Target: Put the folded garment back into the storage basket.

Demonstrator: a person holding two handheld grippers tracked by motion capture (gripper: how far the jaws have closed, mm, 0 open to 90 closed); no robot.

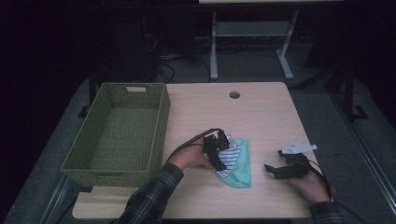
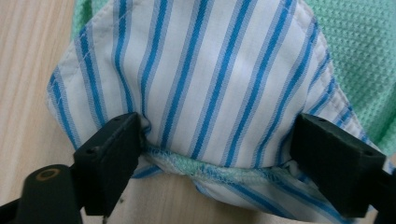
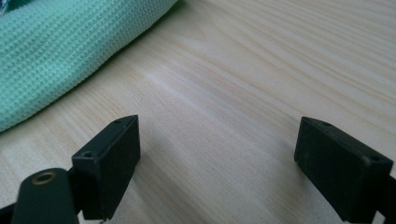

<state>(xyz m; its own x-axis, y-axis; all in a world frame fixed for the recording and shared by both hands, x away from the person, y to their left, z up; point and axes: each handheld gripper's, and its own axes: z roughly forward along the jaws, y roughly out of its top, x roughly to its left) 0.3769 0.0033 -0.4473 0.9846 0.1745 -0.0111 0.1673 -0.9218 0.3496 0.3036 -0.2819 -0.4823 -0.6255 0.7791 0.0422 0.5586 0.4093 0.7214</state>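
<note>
A folded mint-green waffle cloth (image 1: 242,170) lies on the wooden table (image 1: 261,116), with a white cloth with blue stripes (image 1: 230,156) on its left part. My left gripper (image 1: 223,151) is down on the striped cloth. In the left gripper view the striped cloth (image 2: 210,79) bulges between the two wide-apart jaws of the left gripper (image 2: 219,163), which is open and straddles a hemmed edge, with the green cloth (image 2: 359,51) behind. My right gripper (image 1: 274,161) rests open on bare wood to the right of the cloths. The right gripper (image 3: 217,163) has nothing between its jaws, and the green cloth (image 3: 60,51) lies ahead to its left.
An olive woven basket (image 1: 161,126) stands on the table's left side, with nothing inside it. A round cable hole (image 1: 234,94) sits near the far edge. Beyond the table are a desk frame (image 1: 252,42) and cables on the floor.
</note>
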